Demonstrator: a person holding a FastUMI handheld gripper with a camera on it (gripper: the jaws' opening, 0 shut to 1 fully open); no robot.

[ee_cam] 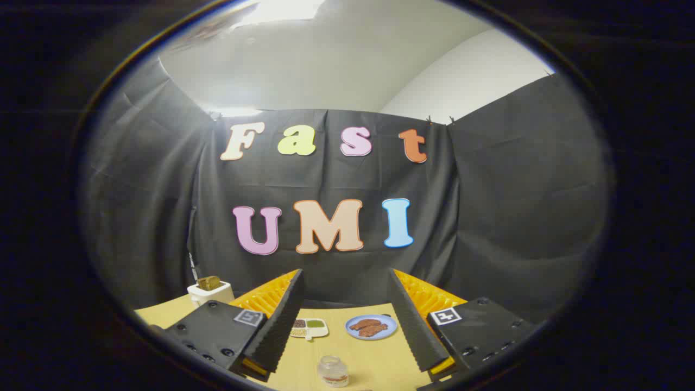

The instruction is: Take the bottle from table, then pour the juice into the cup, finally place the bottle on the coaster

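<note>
Claw (347, 326) of mine hangs wide open, gripping nothing, above the worktop (374, 358). Between its fingers, near the worktop's front edge, stands a small clear jar (333, 371), perhaps the bottle. I judge nothing done yet: taking, pouring and placing all remain.

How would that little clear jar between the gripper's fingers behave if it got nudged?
The clear jar looks short and squat, so it would probably slide on the smooth table rather than tip. It seems like glass or hard plastic, so likely stiff and slippery. The gripper is open, not touching it.
</note>
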